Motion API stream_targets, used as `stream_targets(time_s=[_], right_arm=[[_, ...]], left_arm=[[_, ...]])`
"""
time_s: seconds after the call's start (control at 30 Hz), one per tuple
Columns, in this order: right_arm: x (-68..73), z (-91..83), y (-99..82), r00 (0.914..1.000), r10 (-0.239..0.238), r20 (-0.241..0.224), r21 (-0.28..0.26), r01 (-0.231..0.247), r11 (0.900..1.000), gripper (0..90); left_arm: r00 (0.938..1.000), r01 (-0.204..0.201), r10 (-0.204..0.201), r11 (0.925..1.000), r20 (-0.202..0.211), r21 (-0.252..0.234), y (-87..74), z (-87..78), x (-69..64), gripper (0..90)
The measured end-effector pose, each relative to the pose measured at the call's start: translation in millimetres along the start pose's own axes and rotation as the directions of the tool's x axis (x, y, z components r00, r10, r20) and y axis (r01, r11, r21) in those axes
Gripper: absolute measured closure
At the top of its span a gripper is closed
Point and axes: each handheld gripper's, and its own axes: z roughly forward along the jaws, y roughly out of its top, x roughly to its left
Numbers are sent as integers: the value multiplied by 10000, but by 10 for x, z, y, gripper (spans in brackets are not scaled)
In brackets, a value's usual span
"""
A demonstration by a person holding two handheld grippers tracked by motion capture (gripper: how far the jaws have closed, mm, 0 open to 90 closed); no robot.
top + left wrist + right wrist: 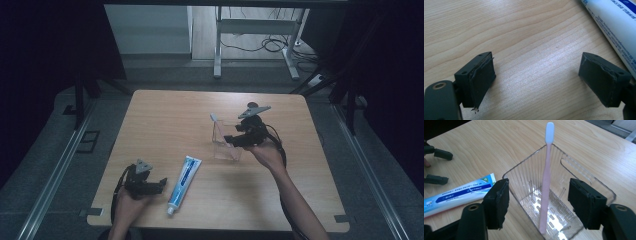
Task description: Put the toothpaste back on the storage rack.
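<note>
Your left gripper [159, 183] is resting spread open on the table [165, 115], gripping nothing. Just beside it the toothpaste tube [183, 183] is lying flat, its blue label too blurred to read. Your right gripper [537, 205] is hanging released over the clear holder [584, 173], where the pink toothbrush [545, 182] is standing upright.

In the left gripper view the toothpaste tube [616, 27], just right of the left tool [536, 80], is cut off by the top and right edges, and its print is too blurred to read. In the right gripper view the clear container [584, 173] between the right tool's [539, 205] jaws loses its near base at the bottom edge. The toothbrush [220, 131] bristles are too small to tell from above.
</note>
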Motion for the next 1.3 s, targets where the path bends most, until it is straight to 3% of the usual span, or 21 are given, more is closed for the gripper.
stream_targets(time_s=[0.47, 0.9, 1.3], right_arm=[[-29, -210, -224, 10000, -1, 46, -204, 2, 9998, 216], [-37, -261, -442, 9998, -130, 181, -268, 135, 9995, 144], [-40, -306, -627, 9994, -180, 312, -245, 187, 9995, 131]], left_arm=[[10000, -32, 32, 10000, -3, 0, 1, 0, 2, 132], [10000, 14, -14, 10000, -37, -18, 2, 1, 1, 139], [9996, 212, -212, 9998, -171, -7, 18, 15, -11, 137]])
